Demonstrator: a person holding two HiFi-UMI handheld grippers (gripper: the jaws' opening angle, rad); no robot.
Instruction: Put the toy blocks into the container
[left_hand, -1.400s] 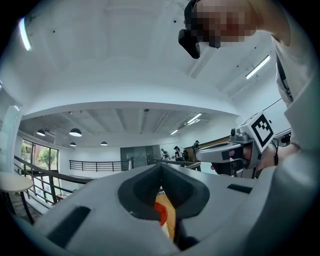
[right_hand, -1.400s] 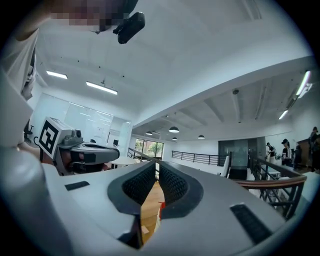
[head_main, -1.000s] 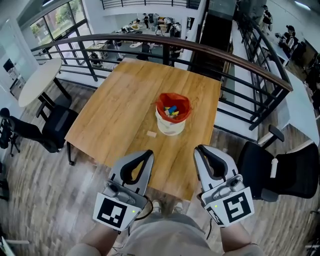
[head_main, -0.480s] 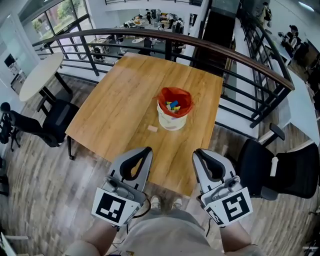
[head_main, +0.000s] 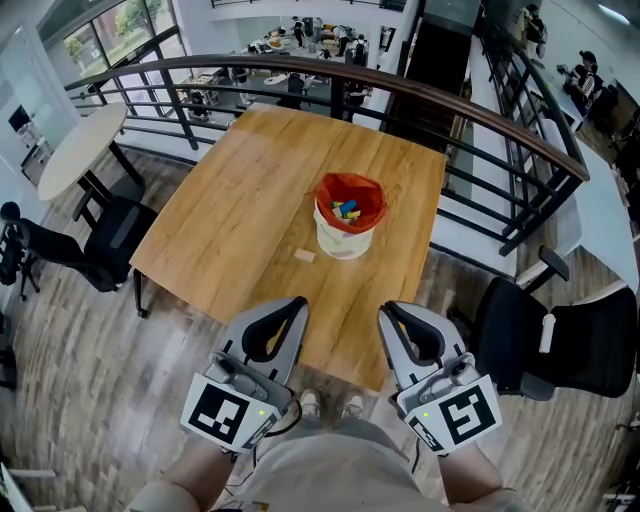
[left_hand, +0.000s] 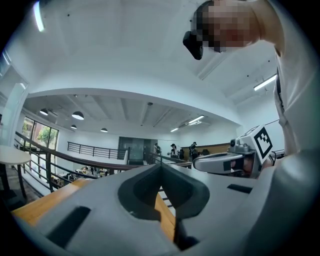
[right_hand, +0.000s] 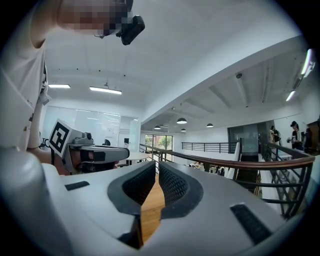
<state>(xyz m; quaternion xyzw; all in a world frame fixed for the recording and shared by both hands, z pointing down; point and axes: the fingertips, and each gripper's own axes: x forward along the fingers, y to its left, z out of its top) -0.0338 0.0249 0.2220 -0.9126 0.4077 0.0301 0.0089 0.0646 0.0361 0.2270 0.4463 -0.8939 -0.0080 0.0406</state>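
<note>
A white container (head_main: 341, 245) lined with a red bag stands right of centre on the wooden table (head_main: 240, 200). Several coloured toy blocks (head_main: 346, 210) lie inside it. One small pale wooden block (head_main: 304, 256) lies on the table just left of the container. My left gripper (head_main: 297, 303) (left_hand: 161, 166) and right gripper (head_main: 386, 310) (right_hand: 156, 166) hover side by side over the table's near edge, well short of the block. Both are shut with nothing between their jaws. Each gripper view looks level across the hall and shows neither the container nor the block.
A dark railing (head_main: 480, 115) runs behind and to the right of the table. Black office chairs stand at the left (head_main: 110, 250) and right (head_main: 560, 340). A round white table (head_main: 75, 155) is at far left. The person's legs are below the near edge.
The right gripper has sunk a little and drifted slightly inward. The left gripper has hardly moved. Both stay shut; container and block are where they were.
</note>
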